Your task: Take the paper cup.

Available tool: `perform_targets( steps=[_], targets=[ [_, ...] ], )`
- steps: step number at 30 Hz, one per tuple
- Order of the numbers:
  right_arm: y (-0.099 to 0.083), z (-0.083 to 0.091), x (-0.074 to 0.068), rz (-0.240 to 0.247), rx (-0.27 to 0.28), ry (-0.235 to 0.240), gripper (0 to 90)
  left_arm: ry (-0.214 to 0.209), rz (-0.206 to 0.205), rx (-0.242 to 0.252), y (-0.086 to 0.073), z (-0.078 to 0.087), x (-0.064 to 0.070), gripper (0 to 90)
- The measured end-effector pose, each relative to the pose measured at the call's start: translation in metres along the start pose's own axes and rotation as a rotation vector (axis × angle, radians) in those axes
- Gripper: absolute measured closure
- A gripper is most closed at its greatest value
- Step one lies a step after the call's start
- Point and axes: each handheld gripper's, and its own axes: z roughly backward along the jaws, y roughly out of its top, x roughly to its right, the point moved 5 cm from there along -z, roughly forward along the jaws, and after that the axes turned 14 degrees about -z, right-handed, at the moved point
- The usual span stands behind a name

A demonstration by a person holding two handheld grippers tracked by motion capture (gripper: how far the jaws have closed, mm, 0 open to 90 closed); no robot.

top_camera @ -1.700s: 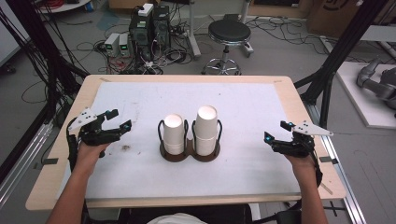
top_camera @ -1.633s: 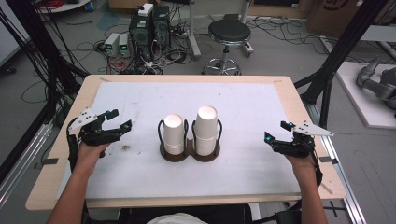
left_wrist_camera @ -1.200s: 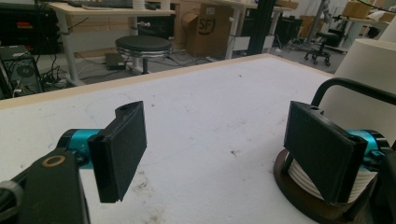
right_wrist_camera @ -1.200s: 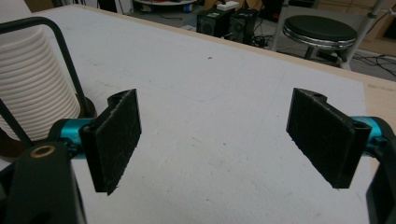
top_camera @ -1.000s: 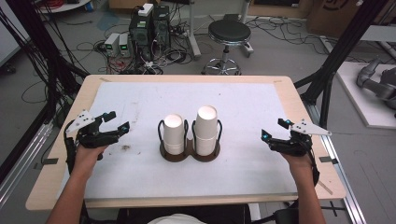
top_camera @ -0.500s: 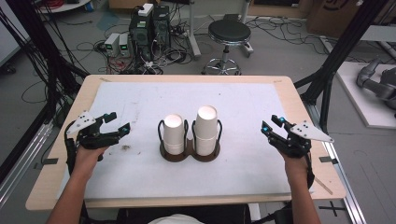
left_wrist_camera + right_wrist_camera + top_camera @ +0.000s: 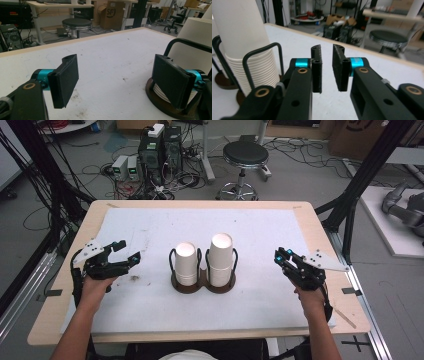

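Cups stand stacked white in dark holder.

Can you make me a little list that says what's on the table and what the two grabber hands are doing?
surface: white mat on a wooden table
holder: dark double cup holder with wire loops, mid-table
left stack: shorter stack of white paper cups
right stack: taller stack of white paper cups
left gripper: jaws wide apart, empty, left of the holder
right gripper: jaws nearly together with a narrow gap, empty, right of the holder
contact: neither gripper touches the cups
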Motion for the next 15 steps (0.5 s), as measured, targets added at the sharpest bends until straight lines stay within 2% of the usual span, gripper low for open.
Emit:
perform_targets(
  steps=[1, 4, 5, 7, 10, 11, 12, 15],
  targets=[
    [0.001, -0.002, -0.002, -0.013, -0.019, 0.009, 75.3, -0.001, -0.001, 0.000, 0.000, 0.000, 0.000, 21.5],
    [0.002, -0.003, -0.007, -0.022, -0.043, 0.033, 88.5, 0.001, 0.002, -0.002, -0.001, 0.000, 0.000, 21.5],
    [0.002, -0.003, -0.009, -0.021, -0.048, 0.037, 90.0, 0.001, 0.002, -0.002, -0.001, 0.000, 0.000, 21.5],
    [0.003, -0.004, -0.013, -0.010, -0.038, 0.067, 90.0, 0.001, 0.000, -0.003, -0.001, 0.001, 0.000, 21.5],
    [0.003, -0.005, -0.017, -0.024, -0.031, 0.119, 90.0, -0.006, -0.004, -0.002, -0.001, 0.000, 0.001, 21.5],
    [0.003, -0.005, -0.017, -0.024, -0.031, 0.119, 90.0, -0.006, -0.004, -0.002, -0.001, 0.000, 0.001, 21.5],
    [0.004, -0.005, -0.021, -0.040, -0.034, 0.146, 90.0, -0.006, -0.004, -0.004, -0.001, -0.001, 0.002, 21.5],
    [0.005, -0.006, -0.029, -0.014, -0.039, 0.172, 90.0, -0.010, -0.004, -0.003, -0.001, -0.001, 0.002, 21.5]
  ],
)
